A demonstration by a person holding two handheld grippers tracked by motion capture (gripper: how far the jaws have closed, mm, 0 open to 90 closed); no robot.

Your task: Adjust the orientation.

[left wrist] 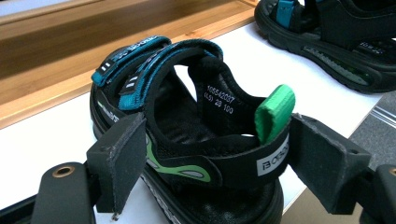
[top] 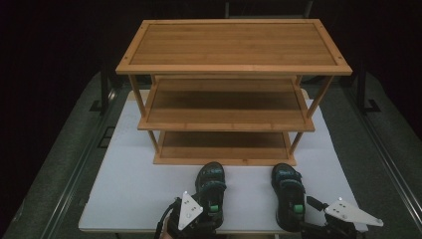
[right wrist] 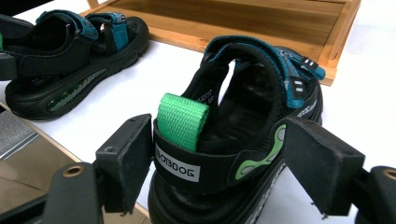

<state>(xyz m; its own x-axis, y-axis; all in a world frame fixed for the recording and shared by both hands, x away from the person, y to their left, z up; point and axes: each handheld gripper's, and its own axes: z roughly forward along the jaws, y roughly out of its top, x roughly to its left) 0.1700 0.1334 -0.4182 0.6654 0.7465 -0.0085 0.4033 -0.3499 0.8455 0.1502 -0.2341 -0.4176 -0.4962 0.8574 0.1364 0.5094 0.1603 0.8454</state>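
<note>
Sandals, a matching pair in black with teal straps, stand side by side on the white mat, toes toward the empty three-tier wooden rack. The left sandal and right sandal both rest just in front of the rack's lowest shelf.

Left gripper: jaws wide, set either side of the left sandal's heel strap; the near pads sit close against the strap, though a firm pinch is not evident. Right gripper: jaws likewise spread around the right sandal's heel, a clear gap at the right pad, nothing gripped.

Judgement: the step in hand is the approach to grasp, each heel bracketed and neither sandal lifted. The next move calls for closing on the heel straps, then raising the pair clear of the shelf edge.

Gripper views show the green pull tab and the printed heel label, too small to read from above. The high view alone gives the whole rack, all shelves bare.
</note>
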